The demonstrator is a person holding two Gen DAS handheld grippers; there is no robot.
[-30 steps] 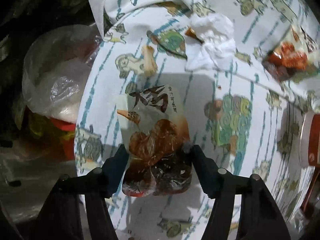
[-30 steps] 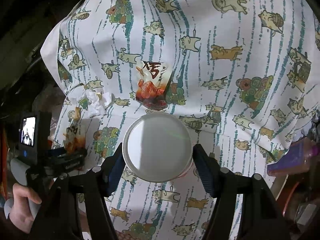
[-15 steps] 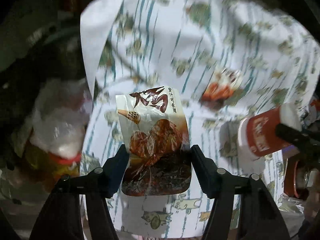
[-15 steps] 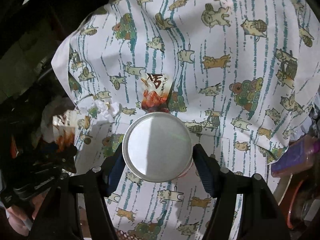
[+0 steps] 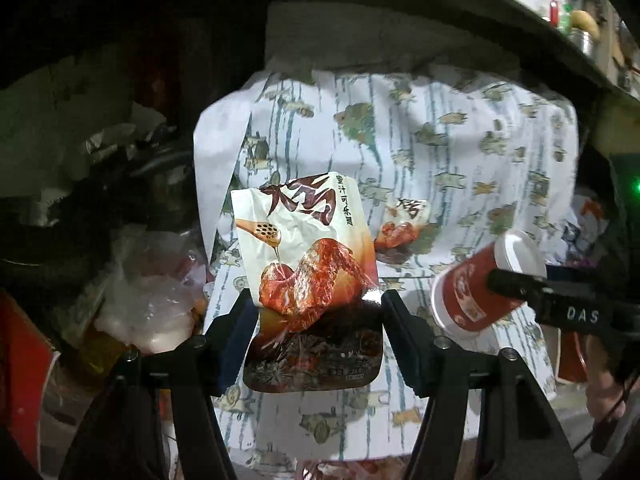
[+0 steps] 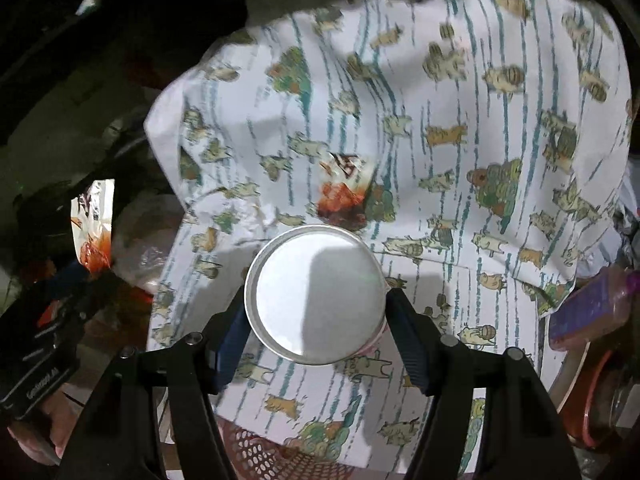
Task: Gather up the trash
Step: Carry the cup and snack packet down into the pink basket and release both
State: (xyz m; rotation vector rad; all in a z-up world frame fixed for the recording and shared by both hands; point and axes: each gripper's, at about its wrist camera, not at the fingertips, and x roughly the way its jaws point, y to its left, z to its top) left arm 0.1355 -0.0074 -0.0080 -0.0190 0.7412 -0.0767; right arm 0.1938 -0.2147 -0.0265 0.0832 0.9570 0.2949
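Note:
My left gripper is shut on a chicken-wing snack wrapper, held up in the air in front of the table. My right gripper is shut on a red paper cup, seen bottom-on as a white disc; the cup also shows in the left wrist view. A second snack wrapper lies on the cartoon-print tablecloth, also seen in the left wrist view. A crumpled white tissue lies near the cloth's left edge.
A clear plastic bag of rubbish sits left of the table over a red container. A purple box lies at the right. A red perforated basket is below the cloth's front edge. Dark clutter surrounds the table.
My left gripper lifted the wrapper off the cloth and pulled back from the table, swinging left. My right gripper stayed shut on the cup and drew back slightly.

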